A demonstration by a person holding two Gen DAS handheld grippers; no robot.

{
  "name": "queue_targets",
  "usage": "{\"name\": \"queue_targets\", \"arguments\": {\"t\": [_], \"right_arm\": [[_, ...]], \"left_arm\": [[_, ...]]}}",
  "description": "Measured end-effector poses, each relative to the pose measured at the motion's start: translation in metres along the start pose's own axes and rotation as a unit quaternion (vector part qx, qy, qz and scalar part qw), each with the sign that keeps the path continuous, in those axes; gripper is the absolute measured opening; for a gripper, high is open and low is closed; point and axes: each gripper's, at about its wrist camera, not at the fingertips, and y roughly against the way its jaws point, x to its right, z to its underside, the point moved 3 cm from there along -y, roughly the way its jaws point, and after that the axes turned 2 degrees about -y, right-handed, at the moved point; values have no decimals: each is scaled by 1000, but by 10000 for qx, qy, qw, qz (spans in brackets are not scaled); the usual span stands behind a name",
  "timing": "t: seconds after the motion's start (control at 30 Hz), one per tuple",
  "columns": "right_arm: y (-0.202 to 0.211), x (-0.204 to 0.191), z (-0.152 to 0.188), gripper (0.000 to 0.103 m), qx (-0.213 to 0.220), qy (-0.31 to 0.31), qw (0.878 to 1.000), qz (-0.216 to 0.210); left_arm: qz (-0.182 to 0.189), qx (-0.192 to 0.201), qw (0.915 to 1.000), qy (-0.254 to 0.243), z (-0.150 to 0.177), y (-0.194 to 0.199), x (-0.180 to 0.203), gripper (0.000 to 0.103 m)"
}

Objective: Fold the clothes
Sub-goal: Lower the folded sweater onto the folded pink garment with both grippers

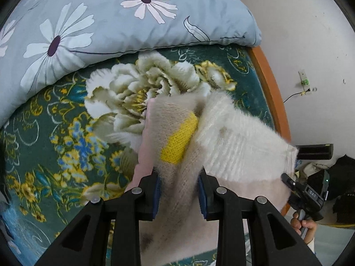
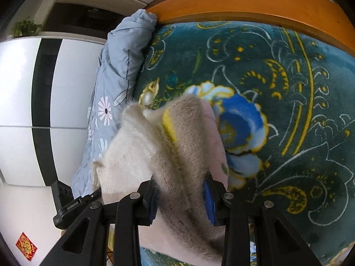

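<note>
In the left wrist view, the left gripper (image 1: 177,196) fills the bottom of the frame. Its two blue pads (image 1: 156,196) squeeze a bunched fold of the sweater (image 1: 233,146), so it is clenched on the sweater. The sweater is fuzzy and cream, with a tan part and a yellow patch (image 1: 180,141). From the jaws it runs up and to the right, and its ribbed edge ends at the right side of the frame. At the lower right, a hand (image 1: 305,227) holds the other gripper's handle.

In the right wrist view, the right gripper (image 2: 180,201) is at the bottom middle. It is also clenched on the sweater (image 2: 133,155), with a thick fold between its blue pads (image 2: 209,201). Here the sweater runs from the jaws up and to the left, so its long way goes from lower right to upper left.

Under the sweater is a dark green blanket (image 2: 277,88) with big flowers, filling the middle and right. Past it, a blue pillow (image 1: 111,17) with white daisies lies across the top of the left view. An orange wooden bed frame (image 2: 255,2) runs along the top of the right view, and a white wall (image 1: 310,44) is farthest back.
</note>
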Motion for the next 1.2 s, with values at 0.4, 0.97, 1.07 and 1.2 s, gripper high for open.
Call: {"name": "queue_targets", "arguments": {"t": [0.4,0.97,1.07,1.2], "right_arm": [[-4,11,1,47,71,-319,9994,-80],[46,-59,39,47,662,1427,9827,982],[25,-72,61,47,253,1869,9789,789],[10,-49,57,44,222,1694,9790,1112]], "left_arm": [[-139,-95,9998,51,-7,-10,-5,39],[-724,575,9822,-1635,9,51,64,40],[-816,246,9705,-2257,23,31,79,40],[-840,35,9723,-2182,30,11,69,40]]}}
